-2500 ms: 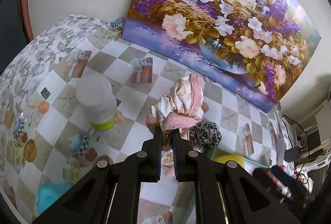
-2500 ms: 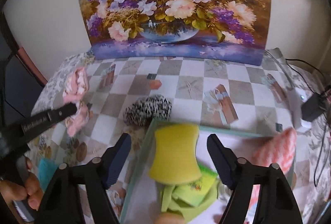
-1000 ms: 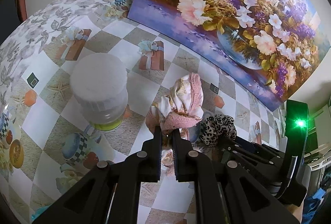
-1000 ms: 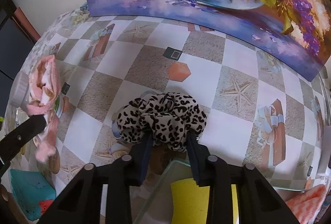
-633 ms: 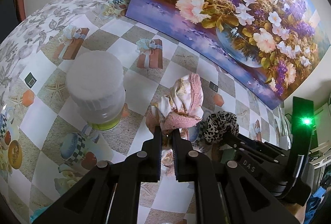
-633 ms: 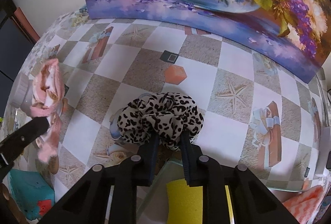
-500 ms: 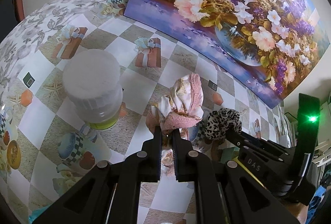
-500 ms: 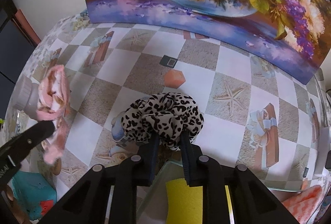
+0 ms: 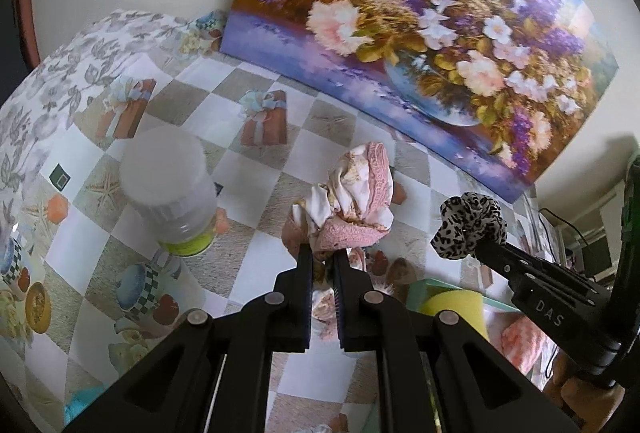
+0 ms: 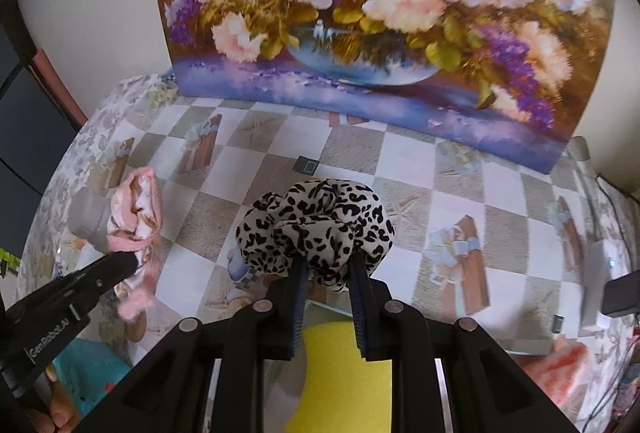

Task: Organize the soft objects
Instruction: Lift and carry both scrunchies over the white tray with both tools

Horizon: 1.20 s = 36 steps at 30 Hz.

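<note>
- My left gripper (image 9: 323, 257) has its fingers pressed nearly together on a bunched pink cloth (image 9: 352, 205), which rises in a crumpled wad above the tips, with a strip of it trailing down between the fingers.
- From the right wrist camera I see that same pink cloth (image 10: 136, 217) off to my left, held above the table at the tip of the left gripper (image 10: 120, 263).
- My right gripper (image 10: 327, 273) is clamped on a leopard-print scrunchie (image 10: 316, 229); the fabric puffs out above and to both sides of the fingers.
- In the left wrist view the scrunchie (image 9: 468, 225) sits at the end of the right gripper (image 9: 478, 247), clear of the tabletop and to the right of the pink cloth, apart from it.
- Below my right fingers lies a glass tray (image 10: 532, 351) holding a yellow sponge (image 10: 340, 377), with a coral-striped cloth (image 10: 560, 369) at its right end.
- The table (image 9: 248, 209) wears a checked oilcloth printed with gift boxes and starfish.
- A white-lidded jar (image 9: 168, 185) with a yellow-green base stands on it to the left of the pink cloth, well apart.
- A floral painting (image 10: 360, 13) leans against the wall at the back of the table.
- A teal item (image 10: 92, 365) shows at the lower left of the right view; I cannot tell what it is.
</note>
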Available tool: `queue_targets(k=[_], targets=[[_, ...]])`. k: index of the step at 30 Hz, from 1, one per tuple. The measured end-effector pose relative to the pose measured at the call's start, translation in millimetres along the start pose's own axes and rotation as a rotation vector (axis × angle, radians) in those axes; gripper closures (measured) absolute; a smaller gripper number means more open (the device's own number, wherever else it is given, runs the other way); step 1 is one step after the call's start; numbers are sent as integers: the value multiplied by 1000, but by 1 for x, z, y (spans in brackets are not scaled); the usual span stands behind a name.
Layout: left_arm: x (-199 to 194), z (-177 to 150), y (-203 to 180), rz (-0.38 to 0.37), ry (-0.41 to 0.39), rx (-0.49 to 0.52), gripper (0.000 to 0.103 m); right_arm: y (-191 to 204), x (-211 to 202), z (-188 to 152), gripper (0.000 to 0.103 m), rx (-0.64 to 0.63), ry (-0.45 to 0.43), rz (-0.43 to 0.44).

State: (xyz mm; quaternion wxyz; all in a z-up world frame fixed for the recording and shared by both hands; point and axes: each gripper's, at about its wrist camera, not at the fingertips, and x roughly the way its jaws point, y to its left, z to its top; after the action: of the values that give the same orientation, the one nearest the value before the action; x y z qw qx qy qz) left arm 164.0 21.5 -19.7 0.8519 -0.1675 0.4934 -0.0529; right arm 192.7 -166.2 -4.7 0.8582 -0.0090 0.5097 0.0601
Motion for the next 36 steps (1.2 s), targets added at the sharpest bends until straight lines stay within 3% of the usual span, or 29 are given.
queue_targets(k=[23,36], targets=[[-82,-34,-70,-45,-62,193,94,-29,-113,-67,81,130,-123,-76],[-88,-91,-88,-115,24,265,93,-34,-143,-126,81,243,-147,-81]])
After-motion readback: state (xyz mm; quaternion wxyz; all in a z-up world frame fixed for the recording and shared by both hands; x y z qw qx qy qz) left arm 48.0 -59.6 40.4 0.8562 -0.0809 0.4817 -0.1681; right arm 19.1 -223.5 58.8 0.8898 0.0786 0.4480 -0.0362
